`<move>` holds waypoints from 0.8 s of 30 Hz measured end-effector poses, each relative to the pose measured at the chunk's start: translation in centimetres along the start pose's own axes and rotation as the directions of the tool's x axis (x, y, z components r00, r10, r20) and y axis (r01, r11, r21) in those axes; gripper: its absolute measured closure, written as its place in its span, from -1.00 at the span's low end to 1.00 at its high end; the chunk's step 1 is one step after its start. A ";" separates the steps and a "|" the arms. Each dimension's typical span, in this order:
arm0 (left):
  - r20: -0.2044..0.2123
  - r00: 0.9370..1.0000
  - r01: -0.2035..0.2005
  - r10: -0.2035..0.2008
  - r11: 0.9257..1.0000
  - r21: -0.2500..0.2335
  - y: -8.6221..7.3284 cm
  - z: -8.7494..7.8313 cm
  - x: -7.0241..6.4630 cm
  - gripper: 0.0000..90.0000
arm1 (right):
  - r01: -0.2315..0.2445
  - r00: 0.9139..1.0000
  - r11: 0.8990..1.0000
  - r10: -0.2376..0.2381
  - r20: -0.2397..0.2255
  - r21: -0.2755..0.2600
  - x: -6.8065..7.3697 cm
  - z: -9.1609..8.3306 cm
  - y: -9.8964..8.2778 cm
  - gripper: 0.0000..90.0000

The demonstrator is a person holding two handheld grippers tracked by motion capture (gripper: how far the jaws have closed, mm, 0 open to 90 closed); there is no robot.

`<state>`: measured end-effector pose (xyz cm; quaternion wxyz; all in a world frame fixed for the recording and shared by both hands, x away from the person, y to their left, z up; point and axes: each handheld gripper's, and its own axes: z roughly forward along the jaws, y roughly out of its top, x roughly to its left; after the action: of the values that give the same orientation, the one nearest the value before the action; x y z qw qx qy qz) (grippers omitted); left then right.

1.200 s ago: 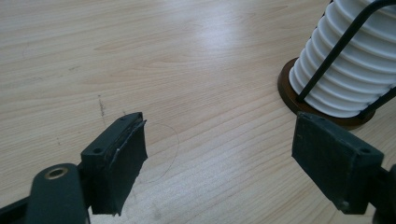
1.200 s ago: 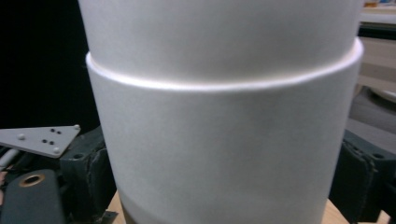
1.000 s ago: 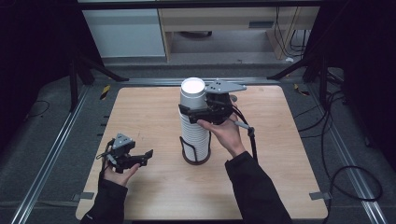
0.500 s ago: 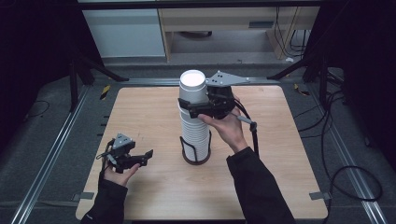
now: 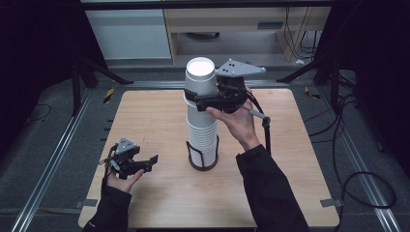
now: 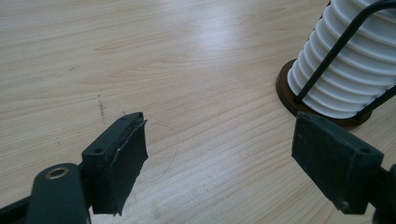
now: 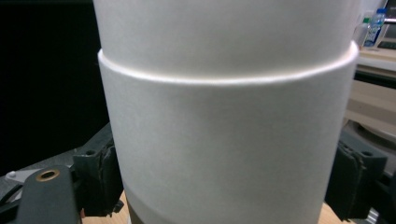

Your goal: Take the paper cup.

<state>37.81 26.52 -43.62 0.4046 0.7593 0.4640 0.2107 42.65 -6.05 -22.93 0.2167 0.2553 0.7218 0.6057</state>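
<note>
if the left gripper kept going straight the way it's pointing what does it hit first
Probably the bare wooden table: the left gripper, jaws open, points down across it. The white cup stack in its wire holder sits right of that line, though depth is unclear.

I see the wooden table (image 5: 145, 121) lit from overhead, surroundings dark; glare toward twelve o'clock in my left gripper view; cups (image 7: 224, 140) soft.

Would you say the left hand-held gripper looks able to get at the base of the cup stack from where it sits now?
Probably yes. The left hand-held gripper is open and low over the table, with bare wood between it and the cup stack. The holder's black wire beside the cups may hinder a clean grip.
</note>
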 end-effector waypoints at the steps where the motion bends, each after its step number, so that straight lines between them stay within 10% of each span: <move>1: 0.000 1.000 0.000 0.000 1.000 0.000 0.0 0.0 0.0 -0.61 | 0.000 1.000 1.000 0.000 0.000 0.000 0.0 0.0 0.0 -0.65; 24: 0.009 1.000 -0.006 0.006 1.000 -0.010 0.3 -0.5 -0.1 -0.61 | 0.059 0.994 0.998 -0.057 0.092 -0.019 -1.3 -6.5 0.5 -0.64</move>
<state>37.58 26.54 -43.11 0.4099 0.7596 0.4588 0.2109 39.66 -11.81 -21.31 0.2698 0.2590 0.7116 0.5947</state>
